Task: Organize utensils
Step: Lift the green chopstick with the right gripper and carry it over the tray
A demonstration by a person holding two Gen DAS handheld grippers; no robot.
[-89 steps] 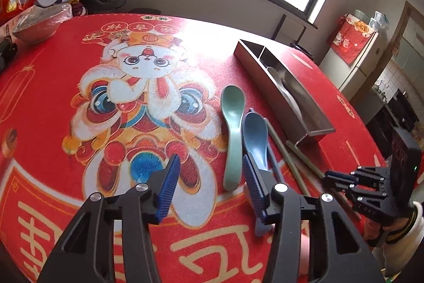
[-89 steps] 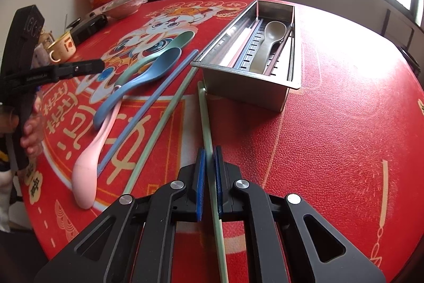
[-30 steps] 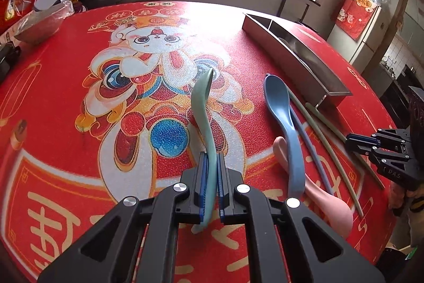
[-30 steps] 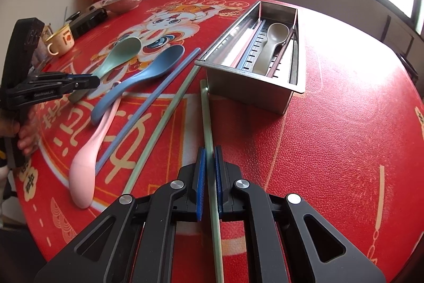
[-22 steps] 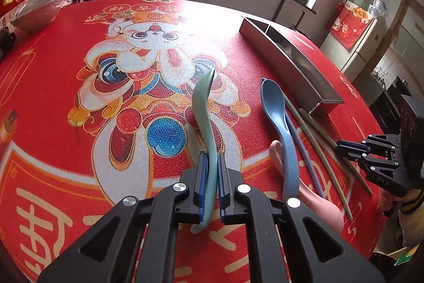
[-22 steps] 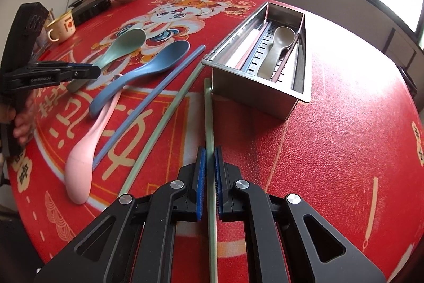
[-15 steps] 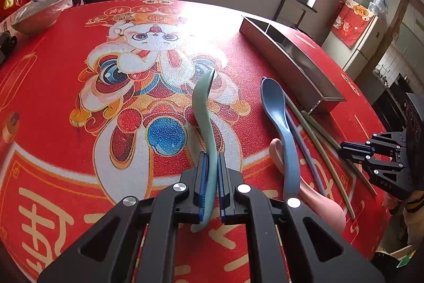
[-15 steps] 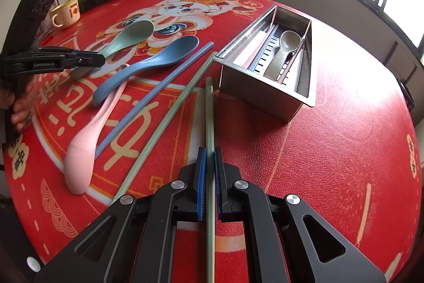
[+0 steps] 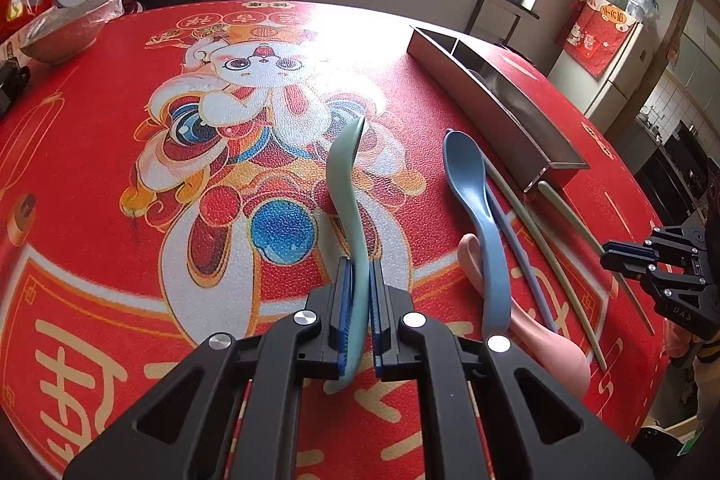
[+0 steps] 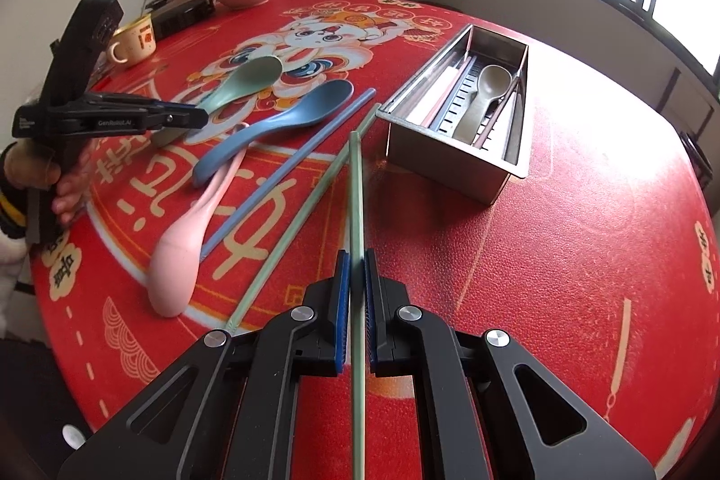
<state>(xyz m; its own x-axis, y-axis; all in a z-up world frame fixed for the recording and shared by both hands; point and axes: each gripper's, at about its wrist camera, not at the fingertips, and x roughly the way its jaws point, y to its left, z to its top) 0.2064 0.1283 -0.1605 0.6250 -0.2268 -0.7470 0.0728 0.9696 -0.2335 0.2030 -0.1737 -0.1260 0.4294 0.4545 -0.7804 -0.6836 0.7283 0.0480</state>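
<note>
Both grippers are clamped on utensils. Low in the left wrist view, the left gripper (image 9: 357, 313) pinches the handle of a sage-green plastic spoon (image 9: 344, 174) between its blue ribbed pads, the bowl reaching up toward the middle of the frame. Low centre in the right wrist view, the right gripper (image 10: 355, 309) is closed on a thin pale-green chopstick (image 10: 356, 201), whose far tip points toward the near left corner of the tray.

That long stainless-steel utensil tray (image 10: 441, 158) sits right of centre, divided into lengthwise compartments. It already holds a beige spoon (image 10: 488, 88) on a slotted floor, with a pink chopstick and a dark one beside it, so I judge the sorting begun but well short of finished.

Left of the tray, loose on the counter (image 10: 585, 232), lie a slate-blue spoon (image 10: 288, 120), a pink spoon (image 10: 189, 237) tucked partly under its handle, a blue chopstick (image 10: 288, 169) and a second pale-green chopstick (image 10: 306, 210). Counting the two held pieces, six utensils are left to put away.

All the utensils look smooth, matte and lightweight. The counter wears a pebbled red mat printed with a cartoon rabbit, grippy-looking under the slim sticks. The tray is brushed metal with sharp folded rims.
</note>
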